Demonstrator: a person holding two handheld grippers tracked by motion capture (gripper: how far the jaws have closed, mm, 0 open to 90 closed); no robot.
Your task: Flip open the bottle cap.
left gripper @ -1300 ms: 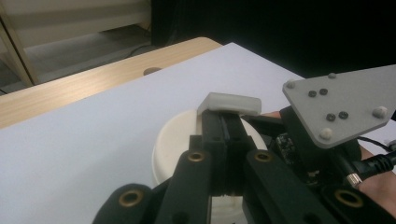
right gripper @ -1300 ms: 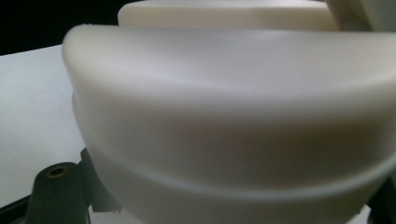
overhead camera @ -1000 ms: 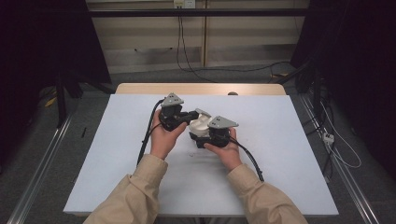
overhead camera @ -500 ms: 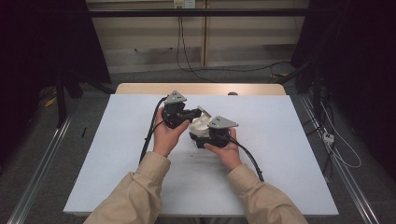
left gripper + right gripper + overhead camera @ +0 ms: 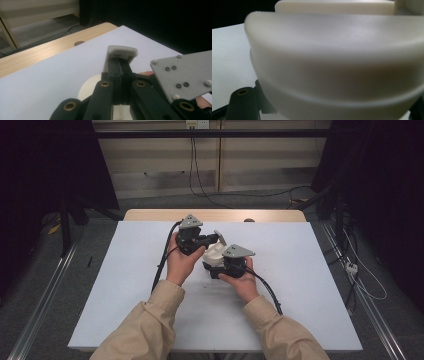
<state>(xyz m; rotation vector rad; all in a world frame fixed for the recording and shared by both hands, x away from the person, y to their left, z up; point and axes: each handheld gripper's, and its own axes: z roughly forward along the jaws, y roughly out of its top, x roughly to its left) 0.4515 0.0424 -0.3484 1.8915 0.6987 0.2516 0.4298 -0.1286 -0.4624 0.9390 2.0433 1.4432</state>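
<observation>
While the right claw (image 5: 216, 266) pinches a white tub's (image 5: 214, 254) wall mid-desk (image 5: 300, 270), the left claw (image 5: 216, 238) pinches its raised tab (image 5: 121, 51); opening seems just begun.

White part (image 5: 337, 67) blurred, cut by frame edges; hides right tongs' jaws.

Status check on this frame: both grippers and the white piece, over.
Left gripper shut on white piece's flap. Right gripper shut on white piece. Nothing in the way.
</observation>
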